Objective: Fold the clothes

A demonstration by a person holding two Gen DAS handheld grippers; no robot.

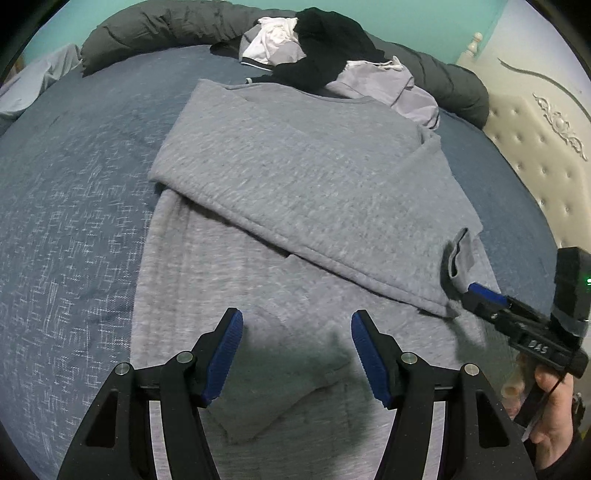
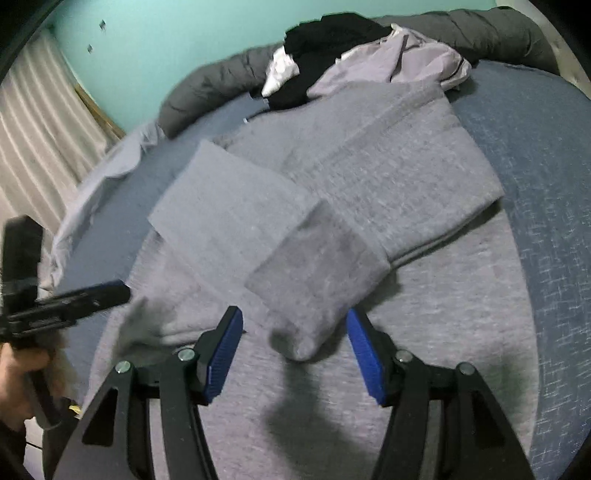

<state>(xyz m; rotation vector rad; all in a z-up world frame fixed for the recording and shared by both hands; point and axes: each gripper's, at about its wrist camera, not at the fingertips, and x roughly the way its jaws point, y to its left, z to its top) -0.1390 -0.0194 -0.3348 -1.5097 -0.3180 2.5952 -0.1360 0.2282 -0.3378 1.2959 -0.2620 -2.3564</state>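
Observation:
A grey sweater [image 1: 295,166] lies spread flat on the blue bed [image 1: 74,184], with one sleeve [image 2: 240,218] folded across its body. The sleeve's darker cuff [image 2: 317,280] ends just ahead of and between the fingertips of my right gripper [image 2: 295,332], which stands open and holds nothing. The left wrist view shows that gripper [image 1: 476,291] at the right, close to the cuff [image 1: 460,254], held by a hand. My left gripper [image 1: 297,332] hangs open over the sweater's lower body, nothing between its blue pads. It appears blurred at the left of the right wrist view [image 2: 107,291].
A heap of clothes sits at the far side: a black garment [image 1: 325,44] and a lilac and white one [image 1: 388,88]. A rolled dark grey duvet [image 1: 147,33] lines the far edge. A cream tufted headboard [image 1: 535,147] is at the right, a curtain [image 2: 37,129] at the left.

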